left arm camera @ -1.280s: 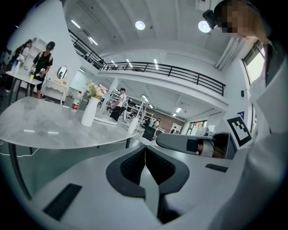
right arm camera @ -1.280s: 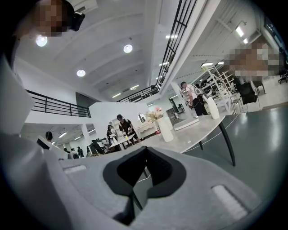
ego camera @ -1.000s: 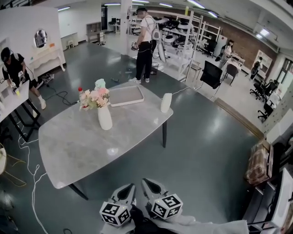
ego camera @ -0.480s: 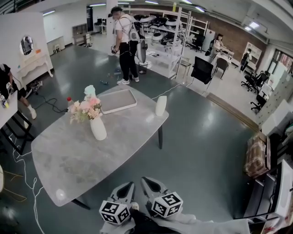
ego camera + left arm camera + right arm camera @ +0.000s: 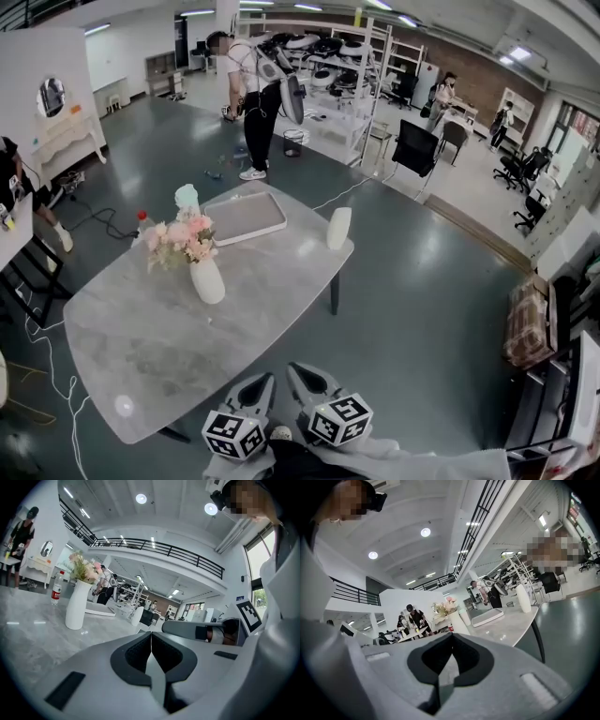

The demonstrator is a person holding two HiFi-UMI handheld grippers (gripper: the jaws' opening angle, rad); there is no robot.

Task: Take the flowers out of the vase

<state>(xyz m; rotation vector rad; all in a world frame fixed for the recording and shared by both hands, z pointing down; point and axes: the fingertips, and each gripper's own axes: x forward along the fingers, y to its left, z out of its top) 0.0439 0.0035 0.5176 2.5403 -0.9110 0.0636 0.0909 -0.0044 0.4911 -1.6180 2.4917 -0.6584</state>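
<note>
- While the flowers (image 5: 178, 241) stand in the white vase (image 5: 207, 281), nothing touches them. Bearings below are taken from the vase in the head view, with 12 pointing away from the wearer.
- 9 o'clock, far left: person (image 5: 14, 183) at the frame edge, on the floor well beyond the table (image 5: 150, 347).
- 10–11 o'clock: bottle (image 5: 142, 223) with a red cap, upright. It is close behind the bouquet and apart from the vase.
- Vase: upright on the grey table, left of its middle. Pink and cream blooms fill the mouth, and a pale teal one tops the far side.
- 1 o'clock: flat tray (image 5: 246, 217) lying at the far table edge, apart from the vase.
- 12 o'clock: standing person (image 5: 251, 94) on the floor, well behind the table.
- 5 o'clock: left gripper (image 5: 267, 378), off the near table edge and well apart from the vase. Its own view shows the jaws pressed together with nothing between them. The vase sits at 9–10 o'clock from the tips there.
- Just right of it: right gripper (image 5: 293, 367), side by side with the left one. Its jaws are also pressed together and empty. In the right gripper view the flowers sit far off at 12 o'clock, straight over the tips.
- 2 o'clock: white cylinder (image 5: 338, 228), upright near the right table edge, apart from the tray.
- Further right, about 2 o'clock: black chair (image 5: 415, 148) on the floor, well clear of the table.
</note>
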